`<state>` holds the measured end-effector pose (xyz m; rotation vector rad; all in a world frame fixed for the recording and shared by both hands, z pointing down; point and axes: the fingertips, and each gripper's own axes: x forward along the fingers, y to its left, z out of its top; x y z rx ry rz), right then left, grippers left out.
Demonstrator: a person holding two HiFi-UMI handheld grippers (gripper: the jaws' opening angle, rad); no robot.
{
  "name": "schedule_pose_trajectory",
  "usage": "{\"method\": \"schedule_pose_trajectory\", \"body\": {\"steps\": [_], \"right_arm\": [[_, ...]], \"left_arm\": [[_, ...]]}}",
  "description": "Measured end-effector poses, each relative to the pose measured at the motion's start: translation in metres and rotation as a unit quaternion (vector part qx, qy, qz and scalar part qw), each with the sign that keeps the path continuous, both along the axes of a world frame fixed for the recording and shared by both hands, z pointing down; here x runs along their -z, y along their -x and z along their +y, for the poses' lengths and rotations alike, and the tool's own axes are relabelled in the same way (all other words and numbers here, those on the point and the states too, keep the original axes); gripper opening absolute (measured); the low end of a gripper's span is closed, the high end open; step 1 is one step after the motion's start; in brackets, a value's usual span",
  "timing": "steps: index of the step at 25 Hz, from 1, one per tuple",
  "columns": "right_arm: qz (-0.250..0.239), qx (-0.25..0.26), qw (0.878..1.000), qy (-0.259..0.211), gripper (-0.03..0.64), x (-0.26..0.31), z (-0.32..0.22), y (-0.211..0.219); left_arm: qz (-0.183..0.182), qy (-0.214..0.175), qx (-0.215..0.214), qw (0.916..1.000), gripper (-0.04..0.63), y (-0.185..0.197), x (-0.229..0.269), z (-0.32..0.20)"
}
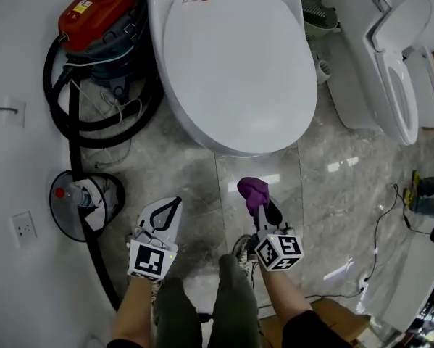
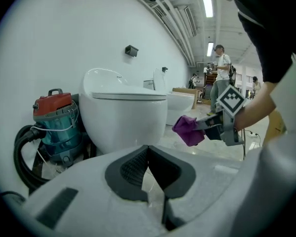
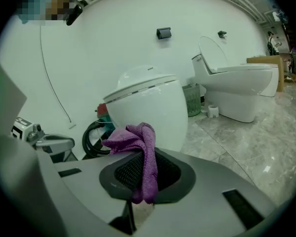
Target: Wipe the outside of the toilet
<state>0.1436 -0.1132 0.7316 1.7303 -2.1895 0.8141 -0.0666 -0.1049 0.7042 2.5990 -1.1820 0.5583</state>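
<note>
Two claws hang low over the marble floor (image 1: 325,172), in front of the toilet (image 1: 231,64). The toilet's long axis runs from the wall (image 1: 14,49) towards the person, and its rounded front end points at the claws. It is a white, glossy, egg-shaped bowl with the lid down flat and a small red mark at the back of the lid. From the side it bulges smoothly with no visible seams. Its rear is cut off by the top edge of the head view, and its foot is hidden under the overhanging bowl.

The right claw (image 1: 260,203) is clamped on a purple cloth (image 1: 253,191). The cloth bunches above the tips and a fold hangs down between the pads. It is held off the floor, near the toilet's front but apart from it. The left claw (image 1: 172,203) has its tips pressed together with nothing between them.

At the floor's edge by the wall, left of the toilet, stands a red and teal vacuum cleaner (image 1: 101,13) with a looped black hose (image 1: 64,107). To the right, well apart, a second toilet (image 1: 398,71) has its lid up, and a green bin (image 1: 318,13) sits between the two. A round black-rimmed object by the left wall is hard to make out.
</note>
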Motion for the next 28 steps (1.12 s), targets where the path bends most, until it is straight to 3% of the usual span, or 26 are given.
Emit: {"method": "schedule_pose_trajectory", "body": {"steps": [4,8,14,20,28], "right_arm": [[-0.015,0.02,0.999,0.02,0.041,0.056,0.033,0.027],[-0.018,0.021,0.999,0.04,0.041,0.122,0.067,0.028],[-0.005,0.005,0.999,0.051,0.041,0.228,0.09,0.012],[-0.002,-0.014,1.0,0.006,0.041,0.344,0.073,0.003],[-0.022,0.004,0.996,-0.083,0.041,0.477,0.06,0.038]], "left_arm": [[0.0,0.023,-0.002,0.9997,0.008,0.014,0.051,0.027],[-0.007,0.03,0.0,0.9995,0.008,0.021,0.114,0.048],[0.003,0.004,0.019,0.9998,0.008,0.032,0.228,0.056],[0.035,-0.032,0.054,0.9974,0.008,0.044,0.36,0.048],[0.033,-0.069,0.038,0.9964,0.008,0.058,0.479,0.063]]}}
